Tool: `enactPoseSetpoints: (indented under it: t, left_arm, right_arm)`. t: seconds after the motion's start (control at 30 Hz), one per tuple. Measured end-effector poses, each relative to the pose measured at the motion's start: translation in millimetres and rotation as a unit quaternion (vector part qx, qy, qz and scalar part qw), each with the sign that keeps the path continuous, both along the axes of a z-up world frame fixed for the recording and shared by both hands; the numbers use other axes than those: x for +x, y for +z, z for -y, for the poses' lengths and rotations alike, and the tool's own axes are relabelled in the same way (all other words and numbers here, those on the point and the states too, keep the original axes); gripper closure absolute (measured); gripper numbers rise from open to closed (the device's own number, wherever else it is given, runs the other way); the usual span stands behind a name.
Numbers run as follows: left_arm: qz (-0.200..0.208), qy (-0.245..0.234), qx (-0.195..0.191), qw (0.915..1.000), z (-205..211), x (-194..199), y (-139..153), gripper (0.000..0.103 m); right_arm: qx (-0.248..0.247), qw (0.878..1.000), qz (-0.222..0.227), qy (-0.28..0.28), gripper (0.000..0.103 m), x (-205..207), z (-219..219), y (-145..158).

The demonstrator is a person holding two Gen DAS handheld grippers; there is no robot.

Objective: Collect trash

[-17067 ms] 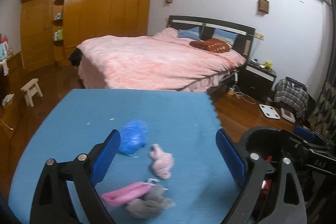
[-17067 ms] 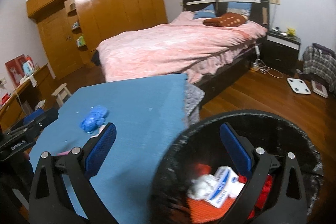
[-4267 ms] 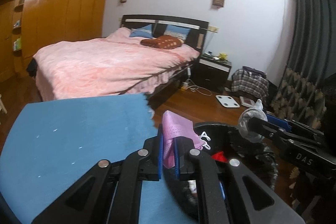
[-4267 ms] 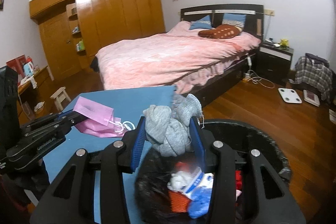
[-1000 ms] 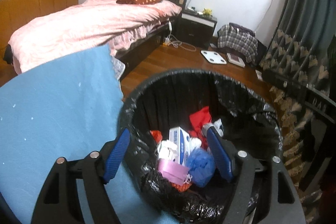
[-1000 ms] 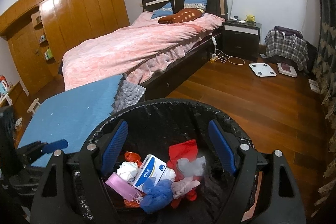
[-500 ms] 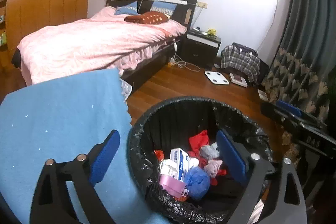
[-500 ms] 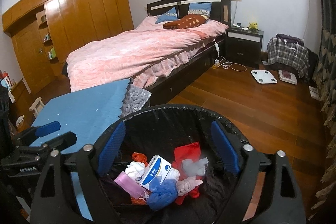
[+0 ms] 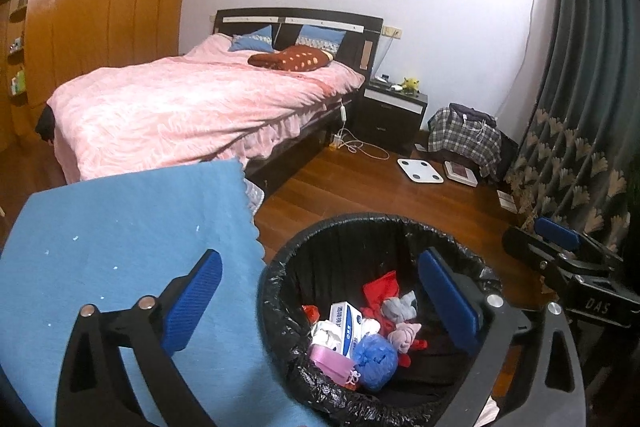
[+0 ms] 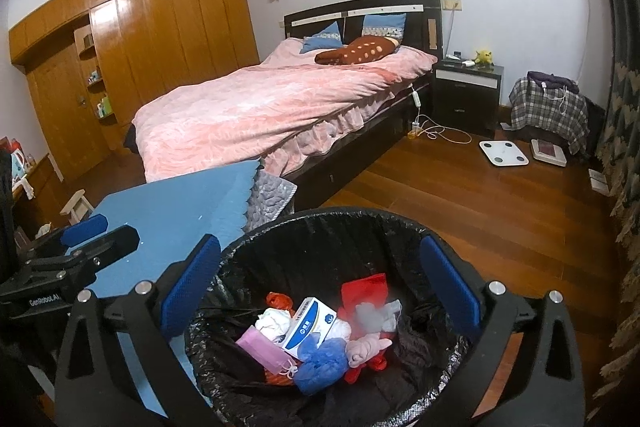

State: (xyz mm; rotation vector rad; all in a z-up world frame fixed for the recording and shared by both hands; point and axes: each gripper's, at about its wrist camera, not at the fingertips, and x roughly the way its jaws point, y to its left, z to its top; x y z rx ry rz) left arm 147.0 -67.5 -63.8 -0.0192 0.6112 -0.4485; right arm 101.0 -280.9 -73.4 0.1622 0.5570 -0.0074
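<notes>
Blue-padded jaws are spreading wide on both tongs, and nothing sits between them! The left gripper (image 9: 316, 291) hangs over the near rim of the bin (image 9: 348, 221), one finger above the blue mat (image 9: 120, 219); the right gripper (image 10: 320, 279) straddles the bin's mouth, tilted down. One bin, black-lined, just beside the mat's scalloped edge. Inside: one pink mask (image 10: 262, 347), one blue wad (image 10: 322, 357), one white box (image 10: 310, 323), grey and pink rags. Open wooden floor (image 10: 480, 211) beyond.
</notes>
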Motion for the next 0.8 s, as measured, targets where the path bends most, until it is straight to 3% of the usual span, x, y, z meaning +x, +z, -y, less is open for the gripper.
enactPoseSetpoints:
  t: [0.8]
  left_arm:
    - [0.04,0.03,0.005,0.9988,-30,-42,37,0.006]
  right_arm:
    - [-0.005,0.999,0.005,0.031,0.005,-30,-24,36]
